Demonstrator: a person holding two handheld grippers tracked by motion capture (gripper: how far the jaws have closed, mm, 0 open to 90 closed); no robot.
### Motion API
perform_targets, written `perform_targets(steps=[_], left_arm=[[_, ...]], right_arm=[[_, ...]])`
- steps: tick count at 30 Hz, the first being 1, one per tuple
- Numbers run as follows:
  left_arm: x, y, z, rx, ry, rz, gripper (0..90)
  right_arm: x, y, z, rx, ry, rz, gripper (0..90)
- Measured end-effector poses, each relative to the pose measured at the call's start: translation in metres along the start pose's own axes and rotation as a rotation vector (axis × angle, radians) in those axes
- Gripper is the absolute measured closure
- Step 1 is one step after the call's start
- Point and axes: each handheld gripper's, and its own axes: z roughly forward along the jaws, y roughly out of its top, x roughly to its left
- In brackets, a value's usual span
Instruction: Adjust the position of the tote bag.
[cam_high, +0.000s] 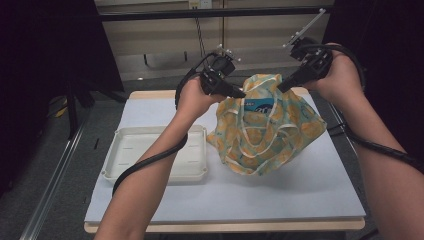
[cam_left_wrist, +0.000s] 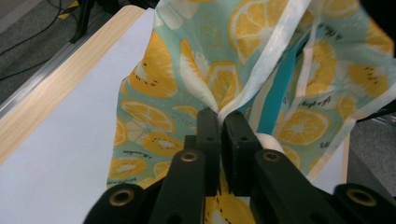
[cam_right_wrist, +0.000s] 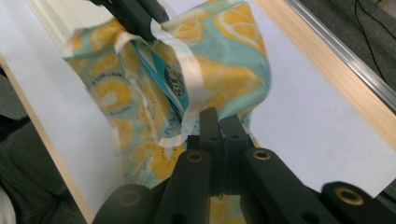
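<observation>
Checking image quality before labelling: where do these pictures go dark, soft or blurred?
High view: black at both sides, the lemon-print fabric bag evenly lit. Left gripper view: nearest black jaw parts soft, the print sharp. Right gripper view: the bag's far edge slightly blurred.

Even overhead light, dark surroundings, soft blur on near claws.

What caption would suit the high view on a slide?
Two hand-held black grippers, left gripper and right gripper, pinch a lemon-print teal cloth bag open.
</observation>
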Motion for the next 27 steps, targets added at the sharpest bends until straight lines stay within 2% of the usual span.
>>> perform_targets(steps=[2,7,12,13,15,18,21,27], left_arm=[[-0.001,0.0,-0.001,-0.004,-0.005,-0.004,77.8],[-0.005,0.001,-0.011,-0.006,0.013,0.005,60.2],[-0.012,0.004,-0.023,-0.02,0.013,0.015,44.8],[-0.013,0.004,-0.024,-0.017,0.012,0.017,43.6],[-0.018,0.004,-0.025,-0.007,0.009,0.036,41.7],[-0.021,0.001,-0.023,0.025,0.019,0.058,43.3],[-0.019,-0.004,-0.021,0.032,0.018,0.047,43.2],[-0.016,-0.018,-0.029,0.047,0.048,0.042,37.3]], right_arm=[[0.0,0.0,0.006,0.009,0.005,0.006,90.0],[-0.002,-0.007,0.019,0.027,0.023,0.023,90.0],[-0.005,-0.014,0.024,0.038,0.036,0.045,90.0],[-0.006,-0.016,0.025,0.043,0.036,0.033,90.0],[-0.006,-0.017,0.025,0.038,0.038,0.046,90.0],[-0.005,-0.018,0.026,0.036,0.041,0.058,90.0],[-0.005,-0.018,0.027,0.043,0.04,0.045,90.0],[-0.004,-0.019,0.026,0.051,0.041,0.041,90.0]])
